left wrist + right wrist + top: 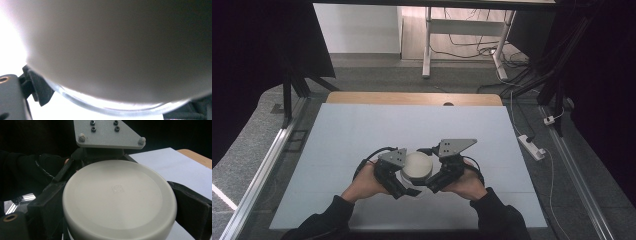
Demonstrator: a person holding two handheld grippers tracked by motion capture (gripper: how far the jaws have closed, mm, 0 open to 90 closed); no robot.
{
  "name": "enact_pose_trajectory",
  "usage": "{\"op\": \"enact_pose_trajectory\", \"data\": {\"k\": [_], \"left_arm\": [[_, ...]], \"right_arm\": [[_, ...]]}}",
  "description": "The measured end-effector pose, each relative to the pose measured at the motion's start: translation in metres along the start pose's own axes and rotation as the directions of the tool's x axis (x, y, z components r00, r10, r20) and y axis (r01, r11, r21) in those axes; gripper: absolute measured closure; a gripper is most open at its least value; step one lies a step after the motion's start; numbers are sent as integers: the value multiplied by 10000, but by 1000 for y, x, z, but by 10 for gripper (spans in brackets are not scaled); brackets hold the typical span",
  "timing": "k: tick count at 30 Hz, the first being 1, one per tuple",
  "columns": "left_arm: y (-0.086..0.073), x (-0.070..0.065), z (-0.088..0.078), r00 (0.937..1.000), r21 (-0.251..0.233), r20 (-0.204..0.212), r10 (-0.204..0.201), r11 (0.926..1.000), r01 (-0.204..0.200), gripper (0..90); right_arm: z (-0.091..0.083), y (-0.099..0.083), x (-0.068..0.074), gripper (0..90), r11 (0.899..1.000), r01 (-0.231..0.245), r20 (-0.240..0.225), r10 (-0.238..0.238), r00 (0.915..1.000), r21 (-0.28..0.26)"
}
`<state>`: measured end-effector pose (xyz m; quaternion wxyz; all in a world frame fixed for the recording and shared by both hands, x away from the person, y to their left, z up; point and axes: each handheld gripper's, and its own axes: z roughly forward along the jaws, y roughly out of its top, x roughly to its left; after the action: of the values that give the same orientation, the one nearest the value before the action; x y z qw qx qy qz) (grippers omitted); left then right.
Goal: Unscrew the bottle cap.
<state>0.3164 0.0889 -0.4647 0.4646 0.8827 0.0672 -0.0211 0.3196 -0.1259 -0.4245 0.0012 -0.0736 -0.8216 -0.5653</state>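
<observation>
Tongs from both sides meet at a round jar with a pale lid, held near the front middle of the white bench. Our right tongs close on the lid, one black jaw pressed against each side of its rim. Our left tongs reach in low; their own view is swamped by the jar's pale wall with a clear glass edge below, so we cannot tell whether they are gripping. We judge the work to be opening the jar: the hold on the lid is made, the lid is on, and the twisting and lifting off remain.
</observation>
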Motion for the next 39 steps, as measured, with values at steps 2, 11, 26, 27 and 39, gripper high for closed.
{"op": "enact_pose_trajectory", "data": {"k": [2, 11, 26, 27, 39], "left_arm": [[-1, 1, 0, 10000, 20, -64, -34, 10000, 34, 74], [-2, 3, -1, 9991, 120, -398, -159, 9998, 163, 73], [-10, 13, -7, 9924, 95, -1044, -652, 9977, 665, 73], [-11, 14, -7, 9916, 98, -1105, -677, 9976, 692, 74], [-16, 25, -15, 9674, -342, -2060, -1475, 9891, 1435, 74]], "right_arm": [[0, 0, 0, 71, 10000, 29, 37, -29, 10000, 6], [-6, 3, -1, 71, 9999, -27, 208, 30, 9998, -133], [-11, 4, 1, 70, 9999, 102, 441, -100, 9990, -38], [-12, 4, 1, 71, 9999, 112, 461, -111, 9989, -26], [-12, 0, 8, 70, 9997, 232, 992, -235, 9948, 38]]}}
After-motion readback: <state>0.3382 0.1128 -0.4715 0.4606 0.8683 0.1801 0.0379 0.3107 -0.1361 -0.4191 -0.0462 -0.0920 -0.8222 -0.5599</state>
